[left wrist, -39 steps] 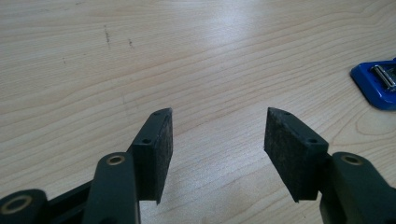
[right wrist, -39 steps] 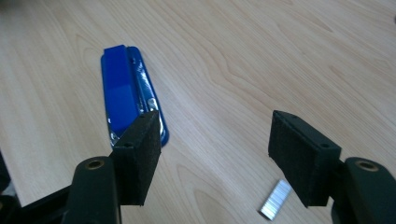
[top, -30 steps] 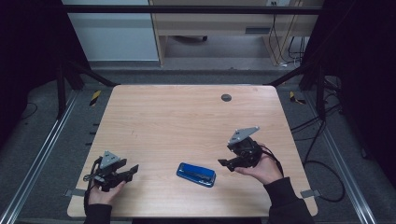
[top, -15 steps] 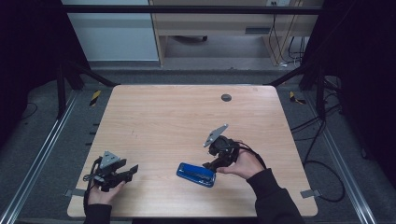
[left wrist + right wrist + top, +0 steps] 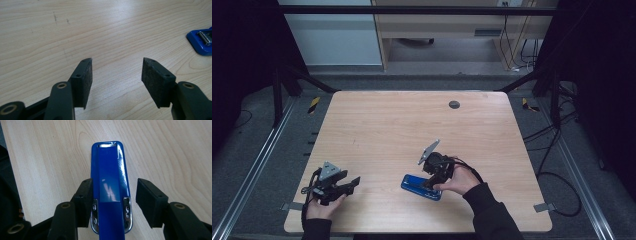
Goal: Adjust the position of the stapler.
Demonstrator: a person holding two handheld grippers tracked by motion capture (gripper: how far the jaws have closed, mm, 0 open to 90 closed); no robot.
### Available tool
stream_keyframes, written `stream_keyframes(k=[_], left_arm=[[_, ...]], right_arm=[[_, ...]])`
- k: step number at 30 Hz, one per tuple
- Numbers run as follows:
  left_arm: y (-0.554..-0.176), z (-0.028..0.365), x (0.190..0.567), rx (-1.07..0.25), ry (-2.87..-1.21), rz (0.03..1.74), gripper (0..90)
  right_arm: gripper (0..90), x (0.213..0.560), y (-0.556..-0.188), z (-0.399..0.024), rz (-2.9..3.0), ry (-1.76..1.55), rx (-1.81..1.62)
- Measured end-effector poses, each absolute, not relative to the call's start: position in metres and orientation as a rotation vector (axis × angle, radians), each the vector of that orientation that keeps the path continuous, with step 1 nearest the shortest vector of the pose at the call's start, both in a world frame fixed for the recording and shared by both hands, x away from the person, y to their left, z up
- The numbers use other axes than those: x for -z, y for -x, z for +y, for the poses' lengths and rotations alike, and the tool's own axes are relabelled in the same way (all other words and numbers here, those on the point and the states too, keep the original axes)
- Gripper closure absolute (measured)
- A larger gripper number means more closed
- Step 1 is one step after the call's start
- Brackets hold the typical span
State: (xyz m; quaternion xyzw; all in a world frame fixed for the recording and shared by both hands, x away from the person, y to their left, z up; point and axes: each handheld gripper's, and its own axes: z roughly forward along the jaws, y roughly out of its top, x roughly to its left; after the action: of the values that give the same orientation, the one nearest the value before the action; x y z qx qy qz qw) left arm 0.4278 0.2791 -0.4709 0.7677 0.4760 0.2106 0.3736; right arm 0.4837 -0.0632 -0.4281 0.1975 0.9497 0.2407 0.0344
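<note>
One stapler (image 5: 421, 186) lies flat near the table's (image 5: 387, 125) front edge, where it lay a second ago. The right gripper (image 5: 432, 181) has come leftward and down from beside it and now straddles it; its jaws have just been closing, one pad at the stapler's side, the other with a gap. The left gripper (image 5: 353, 183), unmoved, rests spread and empty. Farther back, one dark grommet (image 5: 454, 104).

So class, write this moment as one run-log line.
right gripper: astride blue stapler, jaws just closing, gap at one pad | left gripper: open over bare table | stapler: flat on table
</note>
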Motion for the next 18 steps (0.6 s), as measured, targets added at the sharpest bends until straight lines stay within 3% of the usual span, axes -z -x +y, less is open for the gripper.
stream_keyframes(k=[18], left_arm=[[-0.428, 0.279, 0.471, -0.538, -1.972, 1.217, 41.8]], right_arm=[[61.2, 0.452, -0.489, -0.052, 2.991, -0.601, -0.646]])
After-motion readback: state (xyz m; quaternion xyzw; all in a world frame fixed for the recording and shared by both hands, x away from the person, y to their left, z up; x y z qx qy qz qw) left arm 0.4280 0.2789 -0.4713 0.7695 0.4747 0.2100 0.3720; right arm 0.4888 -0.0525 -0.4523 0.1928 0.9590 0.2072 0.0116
